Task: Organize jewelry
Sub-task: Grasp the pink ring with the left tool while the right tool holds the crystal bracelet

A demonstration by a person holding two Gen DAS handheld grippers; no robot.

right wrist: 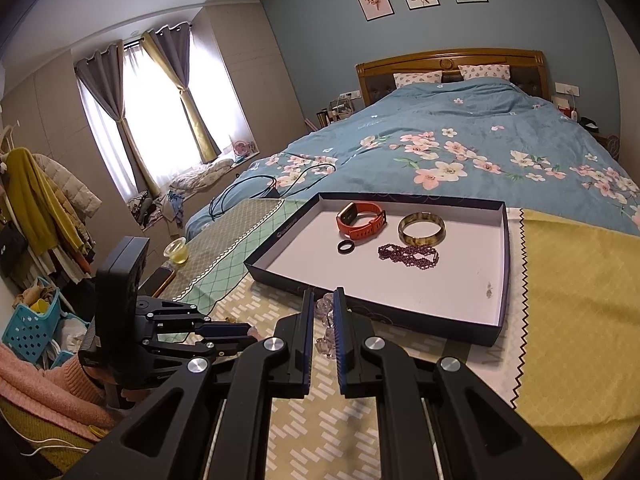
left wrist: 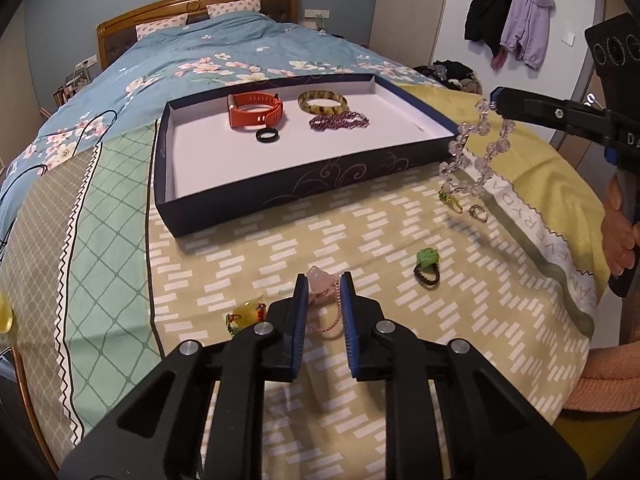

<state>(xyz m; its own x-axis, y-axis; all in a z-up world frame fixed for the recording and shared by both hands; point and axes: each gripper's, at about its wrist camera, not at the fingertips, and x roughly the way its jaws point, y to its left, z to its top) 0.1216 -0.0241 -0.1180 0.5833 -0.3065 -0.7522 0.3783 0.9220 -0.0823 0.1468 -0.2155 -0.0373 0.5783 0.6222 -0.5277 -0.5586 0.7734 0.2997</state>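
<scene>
I have both claws loaded, so this is the carry step of sorting the jewelry into the box. My left claw (left wrist: 324, 284) is pinched on the pink stone pendant (left wrist: 318, 278), whose thin pink chain (left wrist: 332, 312) trails on the bedspread between the fingers. My right claw (right wrist: 322, 304) is pressed together on the clear bead bracelet (left wrist: 476, 152), which hangs from its tips in the air, just off the near right corner of the dark blue box (left wrist: 280, 196).

The box sits on the bed ahead of me with an orange watch (left wrist: 256, 110), a tortoiseshell bangle (left wrist: 322, 102), a purple bead strand (left wrist: 340, 121) and a black ring (left wrist: 267, 135) already inside, and much of its white floor bare.

Next, I judge, each claw should lift over the box wall and spread only once its piece is low over the bare floor. The pendant's chain is limp and could snag on the rim, so it needs a clear lift first.

Still loose on the bedspread are a green ring (left wrist: 427, 266), an amber charm (left wrist: 248, 314) beside my left claw, and two small rings (left wrist: 464, 204) under the hanging bracelet.

The surface is a soft yellow patterned spread over a blue floral duvet, so pieces may sink or roll. It is a bedroom, with a wooden headboard, curtained window and coats on hooks
</scene>
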